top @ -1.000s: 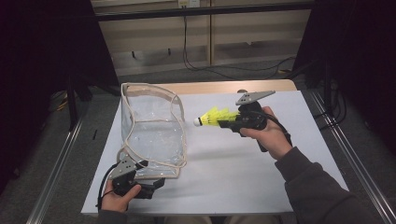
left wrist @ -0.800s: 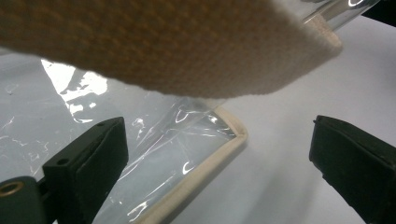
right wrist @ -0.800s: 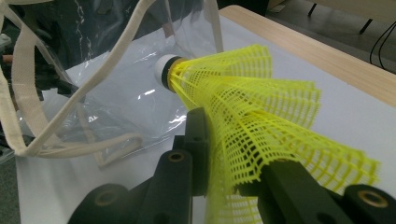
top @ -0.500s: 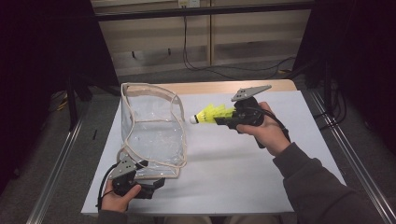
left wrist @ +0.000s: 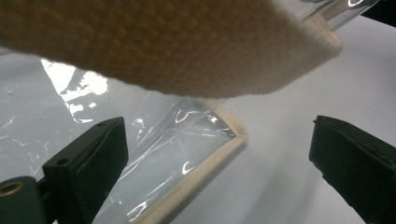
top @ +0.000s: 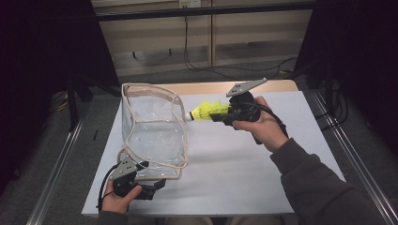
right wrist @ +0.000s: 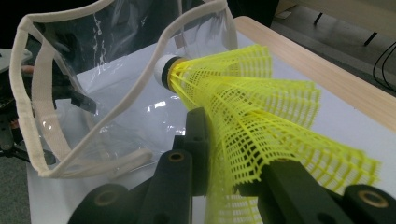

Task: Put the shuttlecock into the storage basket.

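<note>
A clear plastic bag (top: 152, 131) with beige trim stands upright on the white table top (top: 244, 178), its mouth facing up and right. My right gripper (top: 220, 112) is shut on the skirt of a yellow shuttlecock (top: 206, 111), held level in the air. The white cork points at the bag's rim, just short of it. The right gripper view has the shuttlecock (right wrist: 252, 107) squeezed between the jaws of that gripper (right wrist: 238, 144), with the bag (right wrist: 93, 70) behind. My left gripper (top: 150, 180) is at the bag's near bottom corner. Its jaws (left wrist: 217, 123) stand wide apart around that corner (left wrist: 177, 158).
A beige woven strap (left wrist: 163, 46) of the bag hangs across the top of the left gripper view. A strip of bare wood (top: 211, 87) runs along the table's far edge. Metal rails (top: 56, 164) flank the table, and cables lie on the floor behind.
My right gripper has carried the shuttlecock a little up and left, closer to the bag's rim. The left gripper and the bag have stayed put.
</note>
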Demonstrator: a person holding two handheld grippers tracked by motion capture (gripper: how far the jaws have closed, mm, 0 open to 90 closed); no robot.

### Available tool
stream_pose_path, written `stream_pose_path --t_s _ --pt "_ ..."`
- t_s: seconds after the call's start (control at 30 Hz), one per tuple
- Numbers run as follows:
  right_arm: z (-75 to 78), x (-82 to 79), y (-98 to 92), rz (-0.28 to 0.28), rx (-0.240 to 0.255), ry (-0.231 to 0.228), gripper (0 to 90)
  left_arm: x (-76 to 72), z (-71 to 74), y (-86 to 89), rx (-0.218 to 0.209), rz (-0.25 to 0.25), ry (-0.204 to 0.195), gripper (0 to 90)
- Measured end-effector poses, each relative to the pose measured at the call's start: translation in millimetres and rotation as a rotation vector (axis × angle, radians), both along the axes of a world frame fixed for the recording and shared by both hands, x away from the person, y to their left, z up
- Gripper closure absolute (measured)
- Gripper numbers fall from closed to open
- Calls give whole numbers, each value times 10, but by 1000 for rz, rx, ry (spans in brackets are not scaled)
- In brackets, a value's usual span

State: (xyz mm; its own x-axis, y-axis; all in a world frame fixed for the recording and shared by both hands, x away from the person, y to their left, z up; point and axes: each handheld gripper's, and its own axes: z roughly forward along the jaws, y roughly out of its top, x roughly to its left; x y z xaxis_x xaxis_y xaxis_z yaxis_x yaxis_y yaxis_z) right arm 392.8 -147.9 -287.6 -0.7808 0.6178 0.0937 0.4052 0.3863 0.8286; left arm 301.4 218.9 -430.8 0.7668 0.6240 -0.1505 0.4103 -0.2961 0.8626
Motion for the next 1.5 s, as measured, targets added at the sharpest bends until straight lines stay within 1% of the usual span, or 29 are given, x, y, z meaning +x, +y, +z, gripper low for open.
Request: stream_pose_path --t_s 0.23,0.4,0.67,1.07,1.23,1.5 --pt "96 -1 78 19 -1 -10 790 -1 -1 -1 0 0 0 45" --pt "142 9 135 28 -12 -12 790 0 -2 -1 -1 1 1 45" --pt "163 47 248 38 -26 -13 790 1 -2 1 -1 0 2 45" --pt "202 76 409 60 -33 -13 790 1 -6 2 -5 0 2 45" --pt "230 86 457 65 -36 -15 790 0 -6 0 2 1 2 44" --pt "232 105 578 85 -56 -24 790 -1 -9 1 -5 0 1 45"
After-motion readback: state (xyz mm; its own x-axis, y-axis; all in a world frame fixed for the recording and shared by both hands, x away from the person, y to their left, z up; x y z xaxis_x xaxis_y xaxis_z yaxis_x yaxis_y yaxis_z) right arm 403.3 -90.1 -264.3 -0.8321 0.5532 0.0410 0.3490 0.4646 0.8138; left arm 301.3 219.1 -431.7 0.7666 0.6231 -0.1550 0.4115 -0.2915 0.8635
